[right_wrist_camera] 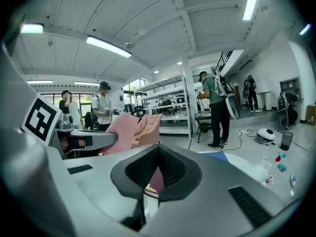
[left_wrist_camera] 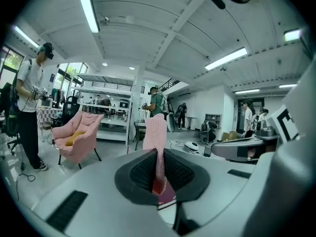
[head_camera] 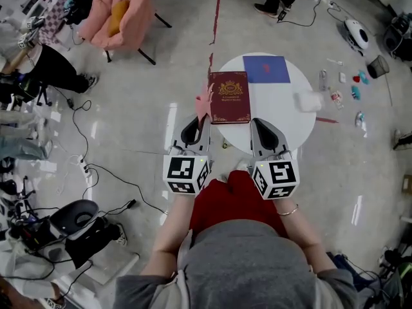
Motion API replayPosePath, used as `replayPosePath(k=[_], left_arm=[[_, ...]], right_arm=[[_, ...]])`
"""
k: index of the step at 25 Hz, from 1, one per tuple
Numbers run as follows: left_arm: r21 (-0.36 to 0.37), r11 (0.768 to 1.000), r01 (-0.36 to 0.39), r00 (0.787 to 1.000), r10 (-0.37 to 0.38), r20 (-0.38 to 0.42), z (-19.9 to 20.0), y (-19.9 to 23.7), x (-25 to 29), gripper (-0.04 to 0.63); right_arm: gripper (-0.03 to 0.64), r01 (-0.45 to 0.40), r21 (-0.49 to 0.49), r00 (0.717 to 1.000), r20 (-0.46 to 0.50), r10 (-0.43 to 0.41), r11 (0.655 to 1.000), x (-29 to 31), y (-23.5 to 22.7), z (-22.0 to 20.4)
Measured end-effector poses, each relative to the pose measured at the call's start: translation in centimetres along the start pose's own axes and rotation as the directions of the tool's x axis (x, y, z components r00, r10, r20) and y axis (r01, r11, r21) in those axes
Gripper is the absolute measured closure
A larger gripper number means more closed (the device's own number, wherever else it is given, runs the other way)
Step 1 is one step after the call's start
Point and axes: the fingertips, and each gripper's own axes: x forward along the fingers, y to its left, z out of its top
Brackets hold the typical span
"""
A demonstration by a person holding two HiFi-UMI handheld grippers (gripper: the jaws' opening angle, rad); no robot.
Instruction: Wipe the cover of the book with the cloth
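A maroon book (head_camera: 230, 96) with gold print lies closed on the near left part of the round white table (head_camera: 290, 124). My left gripper (head_camera: 195, 123) hangs just off the book's left edge, shut on a pink cloth (head_camera: 205, 103) that stands up out of the jaws (left_wrist_camera: 156, 132). In the left gripper view a corner of the book (left_wrist_camera: 167, 195) shows below the jaws. My right gripper (head_camera: 261, 125) hovers over the table beside the book's near right corner, shut, with nothing in it. The right gripper view shows the book (right_wrist_camera: 154, 180) under the jaws and the cloth (right_wrist_camera: 133, 130) at left.
A blue square sheet (head_camera: 266, 69) lies at the table's far side and a crumpled white wad (head_camera: 309, 102) at its right edge. A pink armchair (head_camera: 119, 15) stands far left. Cables, small items (head_camera: 353, 93) and people surround the table.
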Motion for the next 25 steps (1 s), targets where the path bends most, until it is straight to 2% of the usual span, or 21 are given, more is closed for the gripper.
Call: replayPosePath(k=[14, 25], left_arm=[[0.023, 1.0, 0.02, 0.997, -0.021, 0.077, 1.5, -0.9, -4.7, 0.561], [0.023, 0.999, 0.037, 0.996, -0.039, 0.084, 0.5, -1.3, -7.0, 0.561]], right_arm=[[0.589, 0.043, 0.018, 0.998, 0.051, -0.044, 0.999, -4.0, 0.7, 0.9], [0.589, 0.067, 0.019, 0.994, 0.09, -0.069, 0.998, -6.6, 1.9, 0.8]])
